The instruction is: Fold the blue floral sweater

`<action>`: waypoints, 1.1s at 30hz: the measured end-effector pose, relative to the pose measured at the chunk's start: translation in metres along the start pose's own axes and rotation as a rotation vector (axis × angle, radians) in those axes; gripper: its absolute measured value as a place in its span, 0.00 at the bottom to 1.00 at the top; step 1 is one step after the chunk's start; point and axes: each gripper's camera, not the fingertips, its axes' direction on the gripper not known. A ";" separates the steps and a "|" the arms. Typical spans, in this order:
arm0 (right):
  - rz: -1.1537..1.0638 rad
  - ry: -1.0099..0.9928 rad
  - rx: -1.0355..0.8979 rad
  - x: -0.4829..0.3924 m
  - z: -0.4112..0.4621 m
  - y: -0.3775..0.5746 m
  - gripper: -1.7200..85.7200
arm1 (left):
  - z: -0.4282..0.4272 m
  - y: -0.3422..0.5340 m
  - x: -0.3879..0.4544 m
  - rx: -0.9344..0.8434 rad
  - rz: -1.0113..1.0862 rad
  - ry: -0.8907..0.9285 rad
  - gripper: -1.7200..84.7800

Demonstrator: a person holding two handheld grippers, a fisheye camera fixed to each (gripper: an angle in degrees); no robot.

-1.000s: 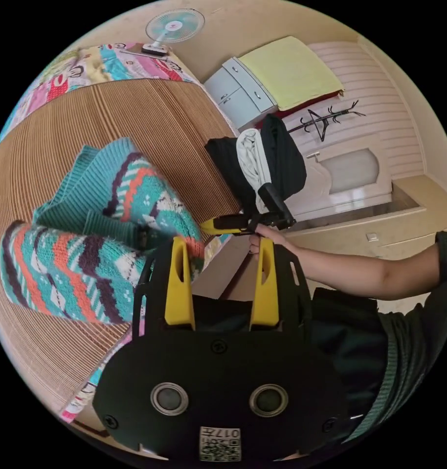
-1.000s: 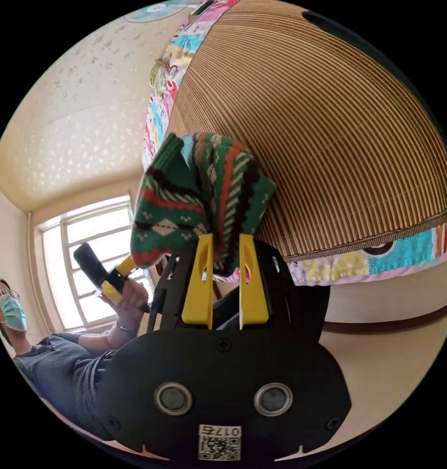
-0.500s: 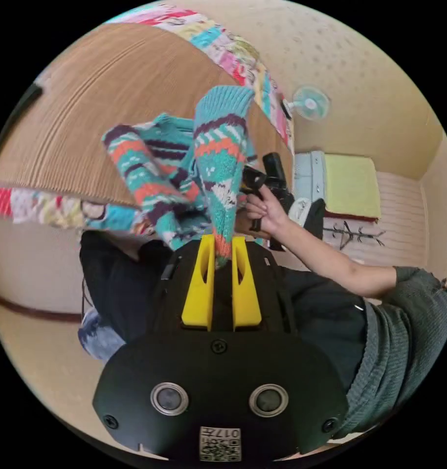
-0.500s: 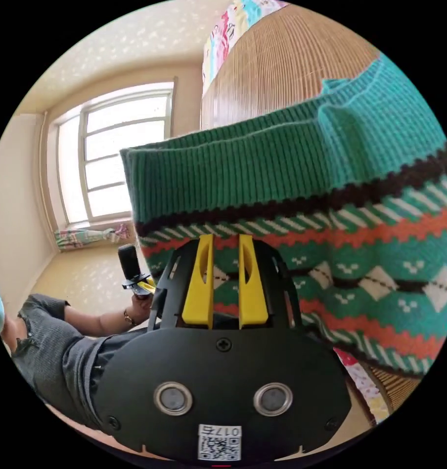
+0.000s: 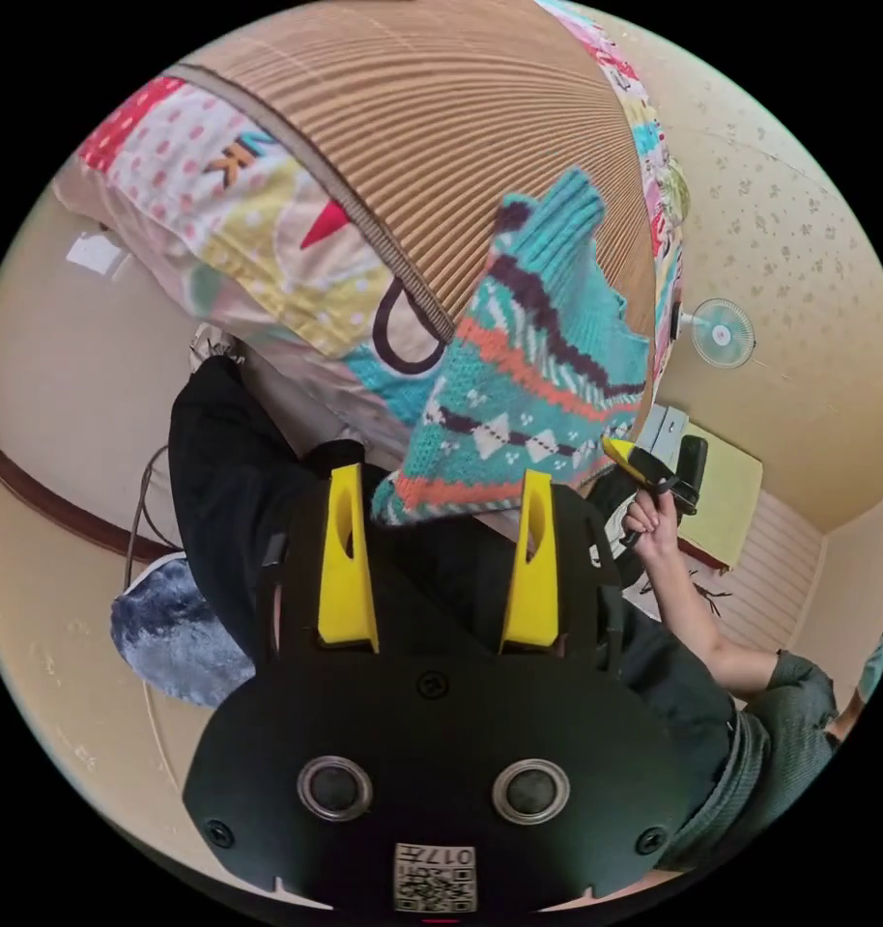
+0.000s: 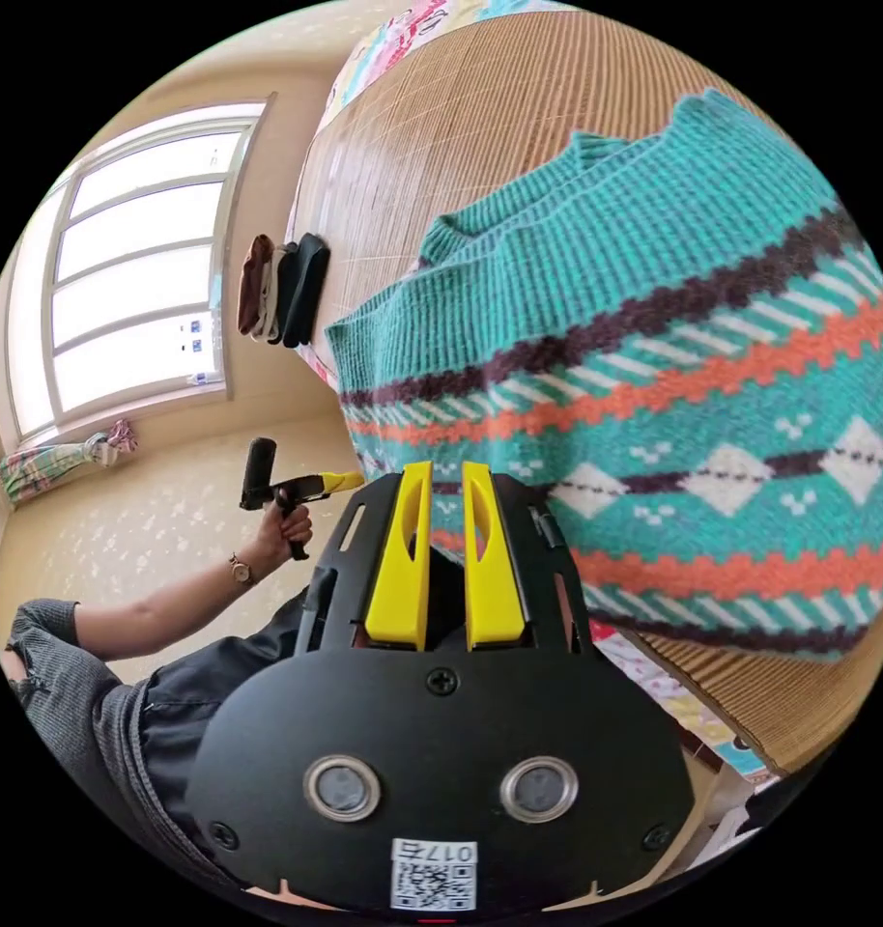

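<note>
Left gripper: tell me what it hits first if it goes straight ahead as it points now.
Probably the sweater. The left gripper is open, and the knit's lower edge hangs just beyond the jaw tips, with the patterned bedsheet behind it. Depth is hard to judge.

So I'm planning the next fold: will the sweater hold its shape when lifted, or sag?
Likely sag: the sweater is a chunky ribbed knit that drapes over the edge of the slatted mat, so it looks floppy. The thick yarn suggests some weight for its size. Its coarse texture probably will not slip from the right hand-held gripper, whose jaws look nearly closed at its hem.
</note>
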 end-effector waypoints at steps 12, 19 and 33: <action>-0.010 0.033 0.133 -0.041 -0.015 -0.031 0.09 | -0.020 0.014 -0.055 0.068 -0.003 0.731 0.11; -0.044 0.067 0.032 -0.102 0.088 -0.094 0.05 | -0.125 -0.002 0.085 0.220 0.378 0.523 0.11; 0.252 -0.091 0.430 0.014 -0.095 0.072 0.07 | 0.146 0.026 0.381 -0.430 1.032 0.052 0.16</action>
